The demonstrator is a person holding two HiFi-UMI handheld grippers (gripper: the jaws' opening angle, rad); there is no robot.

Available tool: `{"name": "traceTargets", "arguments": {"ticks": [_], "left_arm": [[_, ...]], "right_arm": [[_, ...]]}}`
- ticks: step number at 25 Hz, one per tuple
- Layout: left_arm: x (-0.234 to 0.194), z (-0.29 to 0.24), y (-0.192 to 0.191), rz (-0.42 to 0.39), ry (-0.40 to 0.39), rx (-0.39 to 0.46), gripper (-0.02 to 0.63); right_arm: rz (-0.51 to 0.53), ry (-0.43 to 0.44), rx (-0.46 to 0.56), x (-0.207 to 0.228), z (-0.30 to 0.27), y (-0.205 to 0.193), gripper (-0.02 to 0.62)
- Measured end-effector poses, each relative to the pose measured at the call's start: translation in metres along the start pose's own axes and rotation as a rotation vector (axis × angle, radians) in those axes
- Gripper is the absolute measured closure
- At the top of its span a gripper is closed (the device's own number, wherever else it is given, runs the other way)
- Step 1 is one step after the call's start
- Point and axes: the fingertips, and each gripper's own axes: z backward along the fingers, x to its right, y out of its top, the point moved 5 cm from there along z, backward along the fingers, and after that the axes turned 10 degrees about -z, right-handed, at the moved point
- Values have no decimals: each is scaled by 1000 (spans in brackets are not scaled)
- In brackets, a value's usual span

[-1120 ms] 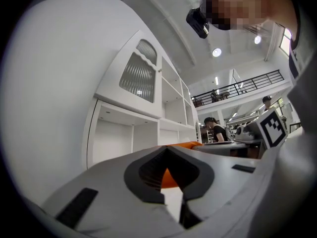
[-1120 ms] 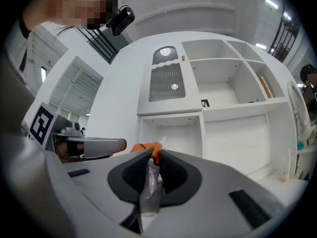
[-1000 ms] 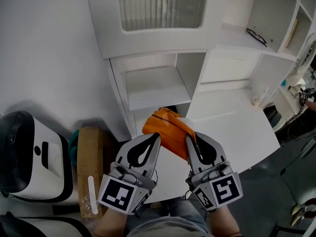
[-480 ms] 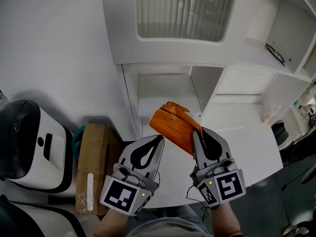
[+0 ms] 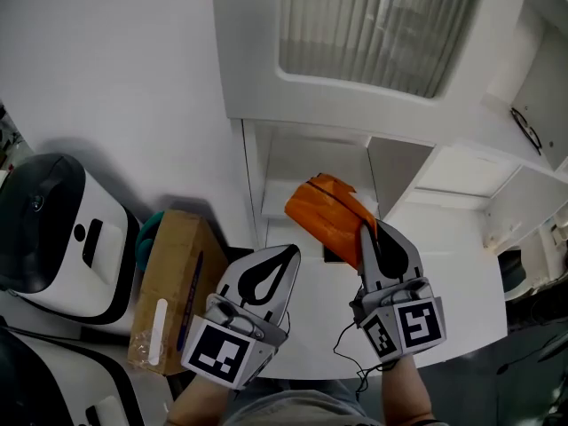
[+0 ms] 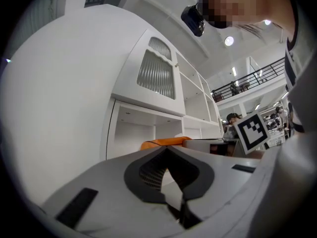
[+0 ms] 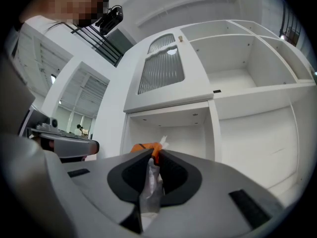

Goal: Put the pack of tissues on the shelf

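Observation:
The pack of tissues (image 5: 327, 213) is orange and soft, held up in front of the white shelf unit (image 5: 312, 160). My right gripper (image 5: 366, 231) is shut on its near end, with a strip of the clear wrapper pinched between the jaws. In the right gripper view the pack (image 7: 142, 147) pokes past the right gripper (image 7: 152, 155) toward an open compartment (image 7: 171, 128). My left gripper (image 5: 288, 254) hangs beside it on the left, jaws together with nothing in them. The left gripper view shows the pack (image 6: 162, 143) just beyond the left gripper (image 6: 166, 148).
A brown cardboard box (image 5: 169, 282) and a white and black appliance (image 5: 53, 238) stand to the left. A ribbed cabinet door (image 5: 382, 25) is above the compartment. A white desk top (image 5: 448, 247) runs to the right; glasses (image 5: 525, 130) lie on an upper shelf.
Both grippers have moved toward the shelf opening, the right one further, still carrying the orange pack. The grip looks the same.

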Motion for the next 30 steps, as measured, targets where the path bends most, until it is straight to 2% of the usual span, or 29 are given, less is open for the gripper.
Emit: {"name": "traceTargets", "arguments": {"ticks": [17,22,27,30], "left_arm": [[-22,6,-7,-3,146,-65,566],[-25,9,-8,-5,171,-76,566],[-26,12,-8,-8,185,-87,566],[-24,13,-8,-14,188,-89,566]], "right_arm": [[-13,47,-41,21,-52,-18,548],[12,43,-43,25,-64,-21,548],[64,1,-38,38,-95,-16,541],[9,13,-97,46,-108,-21,450]]}}
